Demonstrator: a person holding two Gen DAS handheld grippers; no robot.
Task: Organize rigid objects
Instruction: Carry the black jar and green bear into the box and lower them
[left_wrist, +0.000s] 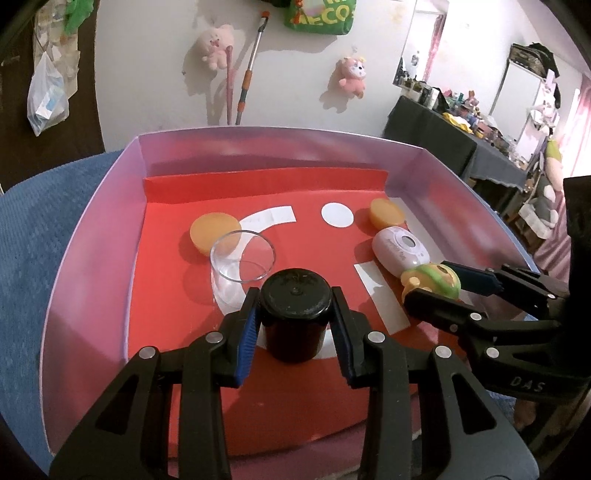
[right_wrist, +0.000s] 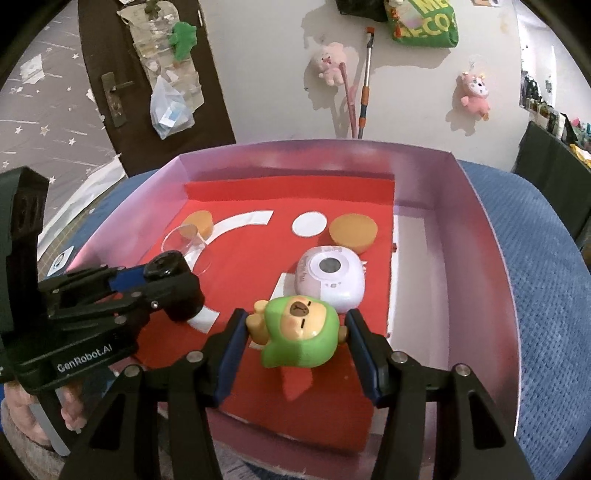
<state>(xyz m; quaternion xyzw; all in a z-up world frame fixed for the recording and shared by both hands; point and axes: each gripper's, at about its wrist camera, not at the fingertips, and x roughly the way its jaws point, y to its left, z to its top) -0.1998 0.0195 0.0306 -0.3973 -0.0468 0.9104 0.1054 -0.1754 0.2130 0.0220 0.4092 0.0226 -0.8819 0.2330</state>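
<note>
Gripping a glossy black round-lidded jar (left_wrist: 294, 314), the left gripper (left_wrist: 294, 325) clamps it upright near the front edge of the red-lined pink box (left_wrist: 92, 206), beside a clear plastic cup (left_wrist: 242, 267). The right gripper (right_wrist: 297, 328) pinches a smooth green-hooded bear figurine (right_wrist: 299, 332) touching a pale oval gadget (right_wrist: 330, 277).

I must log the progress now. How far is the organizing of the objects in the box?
Done: I cannot tell what is already in its final place. In hand: the left gripper is shut on the black jar, and the right gripper is shut on the green figure. Left, probably: the clear cup, two orange discs and the pink-white device, which lie loose in the box.
</note>
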